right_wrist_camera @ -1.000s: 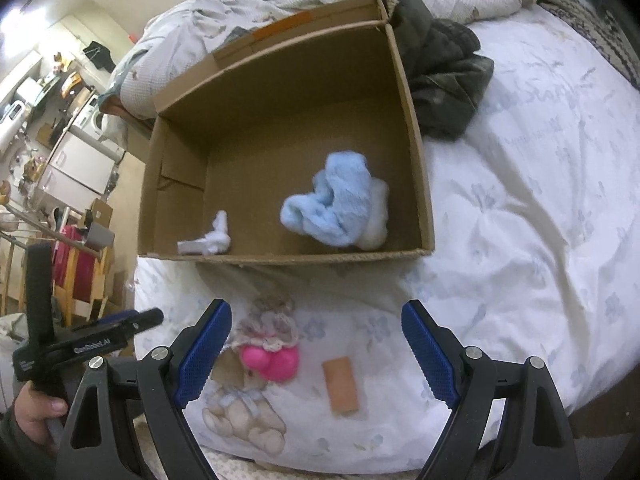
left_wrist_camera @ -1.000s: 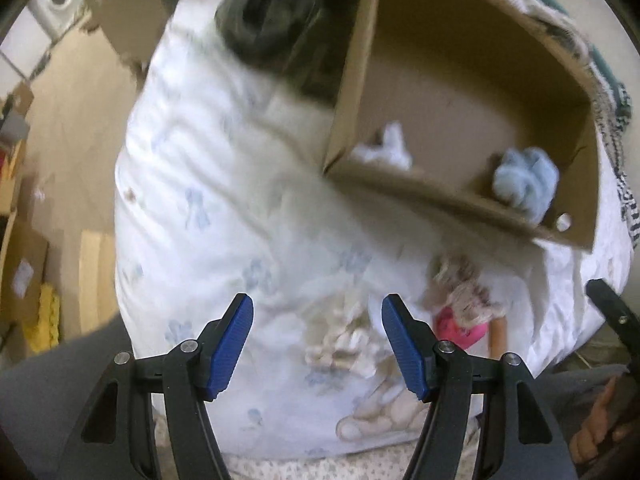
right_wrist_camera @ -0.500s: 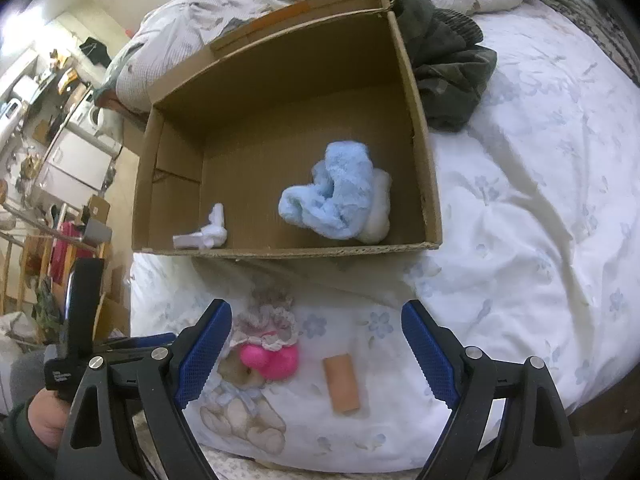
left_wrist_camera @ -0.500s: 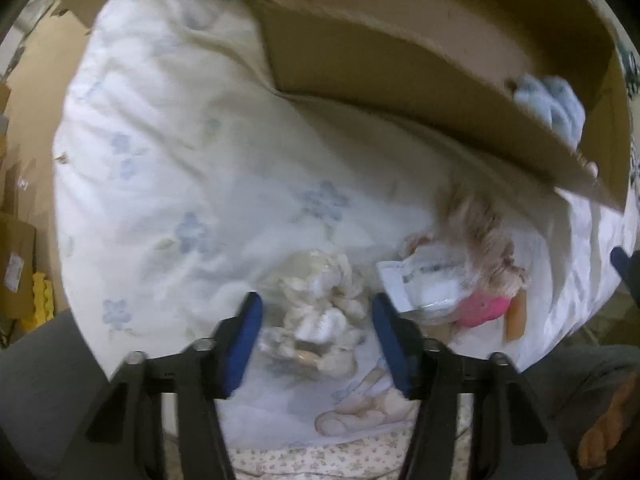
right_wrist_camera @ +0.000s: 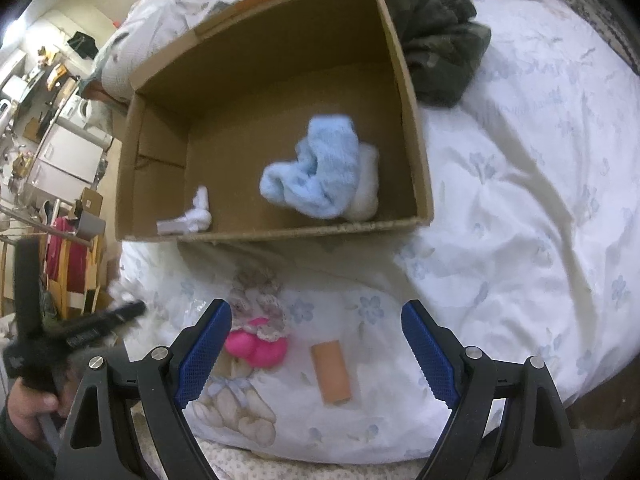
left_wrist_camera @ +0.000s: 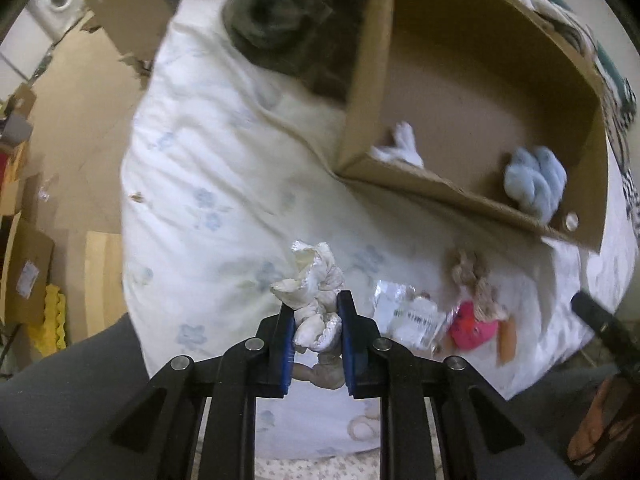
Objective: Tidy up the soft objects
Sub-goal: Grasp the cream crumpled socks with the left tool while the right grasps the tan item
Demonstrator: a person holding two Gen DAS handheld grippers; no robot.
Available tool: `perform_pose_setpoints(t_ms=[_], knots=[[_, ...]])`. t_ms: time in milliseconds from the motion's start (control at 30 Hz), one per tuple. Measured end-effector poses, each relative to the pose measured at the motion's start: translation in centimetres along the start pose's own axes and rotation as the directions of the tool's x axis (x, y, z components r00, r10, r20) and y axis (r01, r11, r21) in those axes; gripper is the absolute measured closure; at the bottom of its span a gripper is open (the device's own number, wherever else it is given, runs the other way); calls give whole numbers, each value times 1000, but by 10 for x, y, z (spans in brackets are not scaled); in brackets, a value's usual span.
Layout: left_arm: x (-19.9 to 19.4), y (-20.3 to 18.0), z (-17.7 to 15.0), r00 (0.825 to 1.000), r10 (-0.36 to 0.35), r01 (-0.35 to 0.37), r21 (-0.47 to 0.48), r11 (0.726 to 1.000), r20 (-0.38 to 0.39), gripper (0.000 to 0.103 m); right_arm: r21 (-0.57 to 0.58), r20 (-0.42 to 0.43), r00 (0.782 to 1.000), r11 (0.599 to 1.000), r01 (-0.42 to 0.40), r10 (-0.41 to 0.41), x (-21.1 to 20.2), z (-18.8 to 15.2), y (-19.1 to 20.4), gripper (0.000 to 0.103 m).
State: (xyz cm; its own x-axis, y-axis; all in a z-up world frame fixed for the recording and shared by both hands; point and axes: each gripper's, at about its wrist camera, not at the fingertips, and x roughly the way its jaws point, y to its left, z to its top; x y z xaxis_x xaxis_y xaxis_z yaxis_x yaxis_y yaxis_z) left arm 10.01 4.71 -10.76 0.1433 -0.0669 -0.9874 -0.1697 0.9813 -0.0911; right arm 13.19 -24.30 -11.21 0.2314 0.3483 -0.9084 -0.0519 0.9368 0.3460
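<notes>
One cream plush toy point(left_wrist_camera: 316, 300), crumpled and knotty, sits pinched between the blue pads of the left claw point(left_wrist_camera: 316, 336), lifted above the bed point(left_wrist_camera: 208, 184). The cardboard box point(left_wrist_camera: 448, 192) lies ahead and to the right of it, mouth open. The right claw point(right_wrist_camera: 316, 344) gapes wide, holding nothing, over the pink doll point(right_wrist_camera: 256, 344).

One cardboard box point(right_wrist_camera: 416, 152), five soft items.
</notes>
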Motion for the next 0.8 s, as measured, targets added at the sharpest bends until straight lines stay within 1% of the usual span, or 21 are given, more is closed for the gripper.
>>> perform_pose_setpoints(t_ms=[67, 133, 167, 200, 233, 267, 333, 467, 500, 533, 600, 667, 700, 733, 800], knots=[[3, 1, 2, 1000, -5, 5, -1, 1000, 0, 86, 6, -64, 998, 1000, -5, 5, 12, -3, -2, 11], [2, -1, 2, 1000, -6, 6, 10, 1000, 0, 86, 5, -142, 990, 1000, -7, 8, 26, -8, -2, 13], [1, -2, 1, 1000, -7, 7, 16, 1000, 2, 86, -7, -169, 986, 1000, 2, -3, 32, -10, 0, 18], [0, -4, 1, 1000, -9, 9, 22, 1000, 3, 86, -37, -194, 981, 999, 15, -22, 37, -13, 3, 31], [0, -7, 1, 1000, -10, 10, 29, 1000, 4, 86, -68, -215, 975, 997, 31, -45, 43, -16, 7, 41], [-2, -8, 3, 1000, -8, 8, 33, 999, 6, 86, -89, -230, 971, 995, 40, -60, 47, -19, 10, 43], [-2, -13, 3, 1000, -4, 4, 42, 999, 7, 86, -124, -259, 963, 991, 48, -79, 56, -24, 16, 44], [-4, -19, 2, 1000, -2, 2, 53, 999, 8, 86, -178, -274, 952, 980, 87, -134, 69, -28, 23, 44], [-4, -21, 3, 1000, 0, 0, 57, 998, 11, 86, -197, -278, 947, 974, 110, -164, 75, -31, 25, 46], [-4, -23, 3, 1000, 4, -5, 61, 998, 14, 86, -216, -280, 940, 967, 134, -193, 80, -32, 26, 50], [-3, -25, 2, 1000, 17, -19, 72, 997, 23, 86, -257, -283, 929, 952, 167, -239, 88, -35, 30, 53], [-3, -28, 1, 999, 22, -24, 76, 997, 27, 86, -275, -271, 928, 944, 181, -257, 91, -36, 34, 67], [-3, -28, 1, 999, 22, -24, 77, 997, 29, 86, -278, -262, 930, 943, 184, -258, 90, -36, 34, 82], [-4, -27, 0, 999, 24, -26, 77, 997, 32, 86, -271, -262, 933, 946, 175, -247, 89, -36, 34, 92], [-5, -26, -1, 998, 35, -38, 78, 996, 45, 86, -254, -259, 940, 955, 155, -222, 85, -35, 33, 93]])
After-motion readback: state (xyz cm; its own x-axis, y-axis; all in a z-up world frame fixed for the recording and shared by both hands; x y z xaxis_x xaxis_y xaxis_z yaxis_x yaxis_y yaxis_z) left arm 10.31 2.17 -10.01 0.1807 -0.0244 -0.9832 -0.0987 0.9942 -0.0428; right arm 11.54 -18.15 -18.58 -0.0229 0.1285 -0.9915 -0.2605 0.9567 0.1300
